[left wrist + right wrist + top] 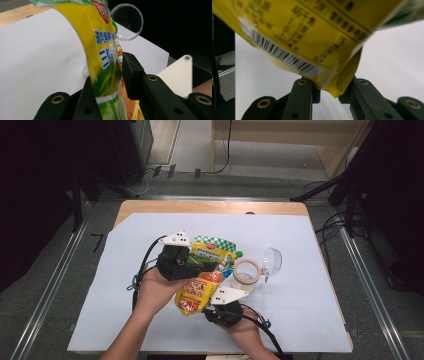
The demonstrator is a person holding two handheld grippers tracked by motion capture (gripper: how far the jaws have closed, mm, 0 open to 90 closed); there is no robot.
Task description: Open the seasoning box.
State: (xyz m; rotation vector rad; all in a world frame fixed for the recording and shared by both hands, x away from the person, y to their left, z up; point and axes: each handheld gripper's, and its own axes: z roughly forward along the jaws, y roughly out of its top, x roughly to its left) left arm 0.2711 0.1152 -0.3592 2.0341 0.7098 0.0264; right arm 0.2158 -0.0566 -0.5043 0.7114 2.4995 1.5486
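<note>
A yellow and green spouted pouch (205, 270) is held tilted above the white sheet between my two grippers. My left gripper (212, 266) comes in from the left and is shut on the pouch's middle; in the left gripper view the pouch (100, 50) runs between the jaws of my left gripper (106, 77), and the right pad (131, 75) presses on it. My right gripper (202, 309) is shut on the pouch's lower corner. In the right gripper view that yellow corner (332, 85), next to a barcode, sits pinched between the jaws of my right gripper (329, 93).
A roll of tape (246, 272) stands just right of the pouch, with a clear round dome (272, 261) (128, 22) beside it. A white sheet (300, 310) covers most of the wooden table (150, 206). Dark floor, cables and stands surround the table.
</note>
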